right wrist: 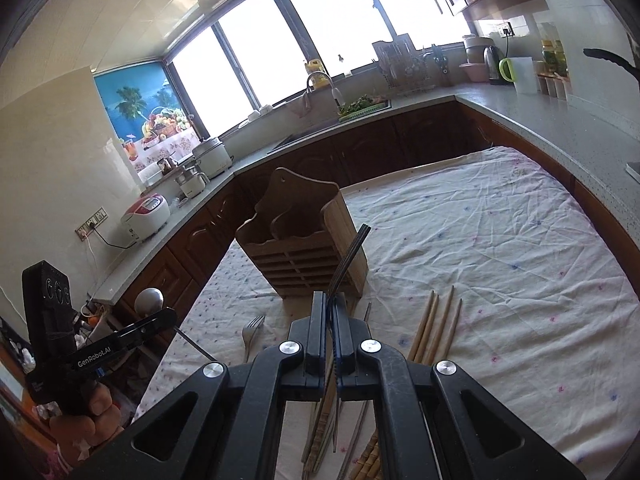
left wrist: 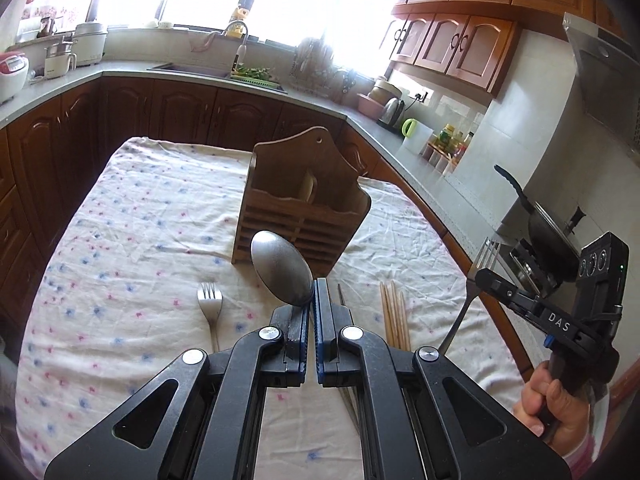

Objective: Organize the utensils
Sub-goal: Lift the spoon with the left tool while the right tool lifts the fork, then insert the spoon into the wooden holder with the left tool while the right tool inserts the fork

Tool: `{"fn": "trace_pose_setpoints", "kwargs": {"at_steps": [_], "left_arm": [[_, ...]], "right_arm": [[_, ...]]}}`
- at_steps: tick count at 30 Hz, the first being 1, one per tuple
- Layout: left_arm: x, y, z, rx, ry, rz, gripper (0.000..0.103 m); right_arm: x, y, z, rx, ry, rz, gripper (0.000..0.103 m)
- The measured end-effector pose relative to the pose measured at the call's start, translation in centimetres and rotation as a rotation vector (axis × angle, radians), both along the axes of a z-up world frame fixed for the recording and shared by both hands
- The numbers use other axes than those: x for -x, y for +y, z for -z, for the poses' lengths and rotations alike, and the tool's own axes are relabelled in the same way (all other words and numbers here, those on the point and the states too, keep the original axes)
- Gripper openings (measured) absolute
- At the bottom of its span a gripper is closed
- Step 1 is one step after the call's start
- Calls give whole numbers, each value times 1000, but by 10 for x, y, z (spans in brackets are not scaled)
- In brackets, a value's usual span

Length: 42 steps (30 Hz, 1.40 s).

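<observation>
A wooden utensil holder (left wrist: 304,208) with two compartments stands on the cloth-covered table (left wrist: 132,208); it also shows in the right wrist view (right wrist: 304,248). My left gripper (left wrist: 312,300) is shut on a metal spoon (left wrist: 282,268), bowl up, held just in front of the holder. My right gripper (right wrist: 330,304) is shut on a metal fork (right wrist: 350,256), seen edge-on, tines up toward the holder. In the left wrist view that fork (left wrist: 478,272) is raised at the right. Another fork (left wrist: 211,304) and wooden chopsticks (left wrist: 394,312) lie on the cloth.
More chopsticks (right wrist: 436,328) and thin metal utensils (right wrist: 336,424) lie on the cloth under the right gripper. Kitchen counters (left wrist: 280,88) with a sink, kettle and rice cookers surround the table. A wok (left wrist: 548,236) sits on the stove at right.
</observation>
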State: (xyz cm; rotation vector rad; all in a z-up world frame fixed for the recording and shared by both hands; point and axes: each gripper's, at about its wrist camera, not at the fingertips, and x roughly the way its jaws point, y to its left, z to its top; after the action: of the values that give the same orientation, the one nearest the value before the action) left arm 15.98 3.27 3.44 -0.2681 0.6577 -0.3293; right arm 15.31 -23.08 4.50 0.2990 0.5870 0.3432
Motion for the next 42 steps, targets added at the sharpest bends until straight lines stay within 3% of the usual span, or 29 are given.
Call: {"fn": "trace_pose_setpoints", "kwargs": {"at_steps": [12,22,26,31,42], "left_arm": [[-35,11,-49,-45,-158,-56,2],[-98,7,-82,-104,-290,-111,2],[-128,3,-72,-114,-296,-135,2],[-155,-7,-42,-137,-242,-136,2],[-170,-27,14,-193,-119,-75,2]], "right_arm": [[-48,20,-47,-18,-159,3,3],[-109,38,-72,-34,-307,50,3],[-133,47,-58,-23,-307,64,3],[-149,55,-24,-16,-253,61,3],[-160,61,32,29,-130,12,3]]}}
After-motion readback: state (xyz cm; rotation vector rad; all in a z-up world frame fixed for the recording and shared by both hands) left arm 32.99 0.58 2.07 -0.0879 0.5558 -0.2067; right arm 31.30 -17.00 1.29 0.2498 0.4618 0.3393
